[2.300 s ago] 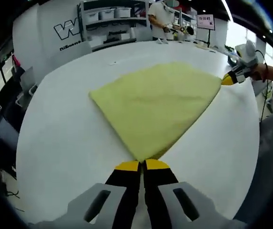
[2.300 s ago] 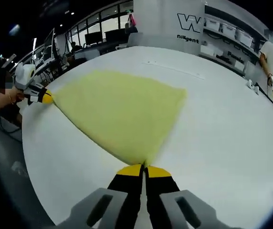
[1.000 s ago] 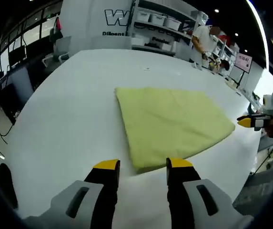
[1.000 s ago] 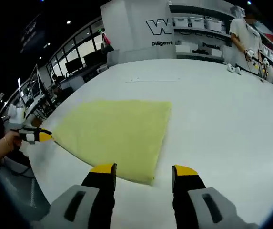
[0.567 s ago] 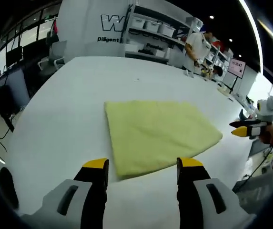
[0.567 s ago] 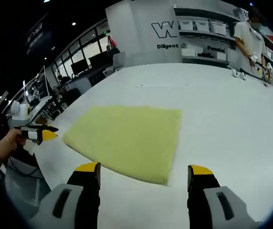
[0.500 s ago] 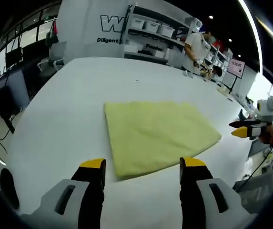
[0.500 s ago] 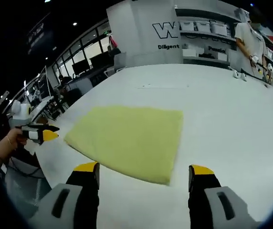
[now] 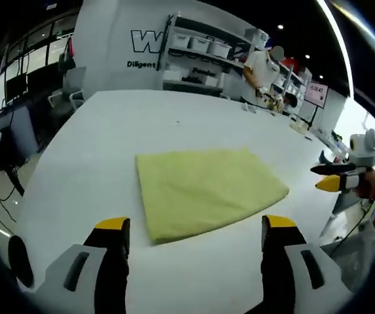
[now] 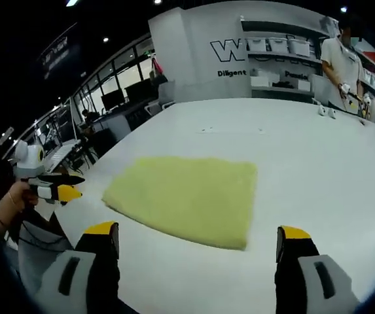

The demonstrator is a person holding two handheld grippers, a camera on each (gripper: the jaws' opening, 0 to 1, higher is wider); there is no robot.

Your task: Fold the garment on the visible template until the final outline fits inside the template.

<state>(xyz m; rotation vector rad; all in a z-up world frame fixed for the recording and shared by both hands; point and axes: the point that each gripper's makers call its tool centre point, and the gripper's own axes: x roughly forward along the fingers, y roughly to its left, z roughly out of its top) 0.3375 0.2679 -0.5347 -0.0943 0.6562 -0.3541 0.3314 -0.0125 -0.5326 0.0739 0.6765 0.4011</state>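
Note:
A folded yellow-green garment lies flat as a rough rectangle on the white table; it is also in the right gripper view. My left gripper is open and held back from the garment's near edge, with nothing between its jaws. My right gripper is open too, off the garment's near edge. In the left gripper view, the right gripper shows at the far right in a hand. The left gripper shows at the left of the right gripper view. No template outline is discernible on the table.
A person stands at the table's far side by shelves with white bins. Small objects lie near the far table edge. Desks with monitors stand beyond the table.
Both grippers, shut on the garment's corners 2.3 s ago, have let go, opened wider and drawn back from it. The garment lies flat.

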